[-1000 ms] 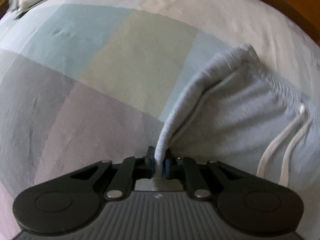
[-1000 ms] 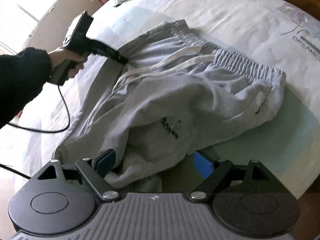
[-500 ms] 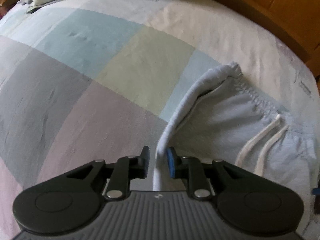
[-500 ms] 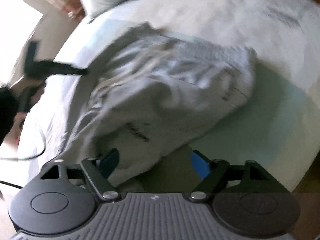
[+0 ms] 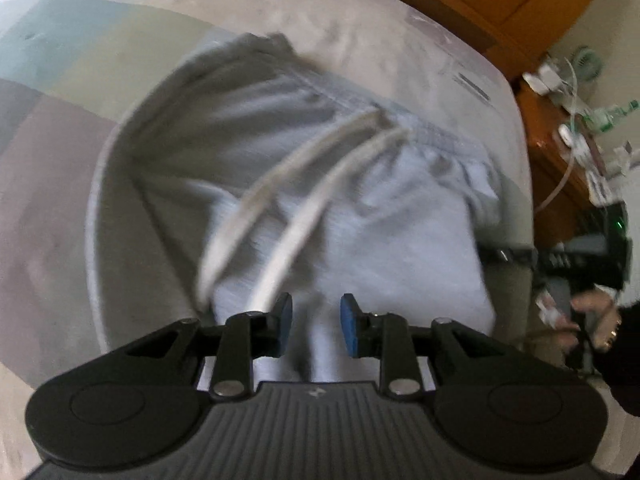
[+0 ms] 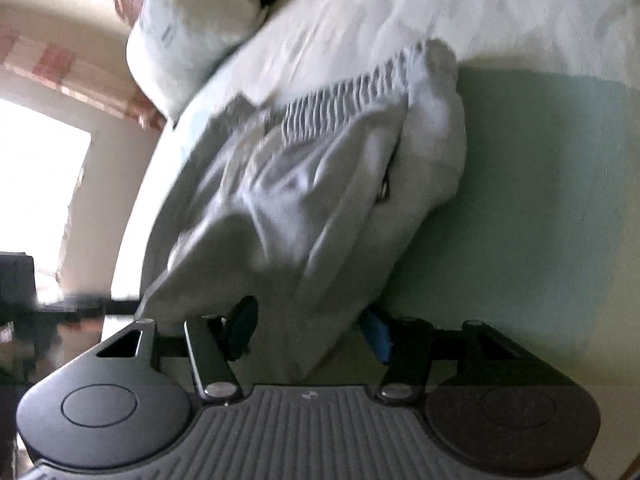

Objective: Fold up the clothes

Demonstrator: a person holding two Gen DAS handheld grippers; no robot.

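Two grippers work grey sweatpants on a bed

The left gripper (image 5: pixel 316 322), jaws just opening, stands narrowly parted over the sweatpants (image 5: pixel 360 216), pads clear. The right gripper (image 6: pixel 308 330), jaws closing, straddles a fold near the bed (image 6: pixel 540 200) edge; open sheet lies around.

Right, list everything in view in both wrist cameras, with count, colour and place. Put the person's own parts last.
grey fleece sweatpants: one, pale grey, crumpled on the bed, waistband away from the left camera
white flat drawcords: two, white, lying across the sweatpants
pastel patchwork bedsheet: one, blue, green, lilac and white blocks, covering the bed
white pillow: one, at the bed's head
wooden bedside furniture: orange-brown, beside the bed, small cluttered items on top
left gripper: black, blue pads, just opening, fabric between, not pinched
right gripper: black, blue pads, just closing around a fabric fold
person's hand: one, dark sleeve, holding the right gripper's handle
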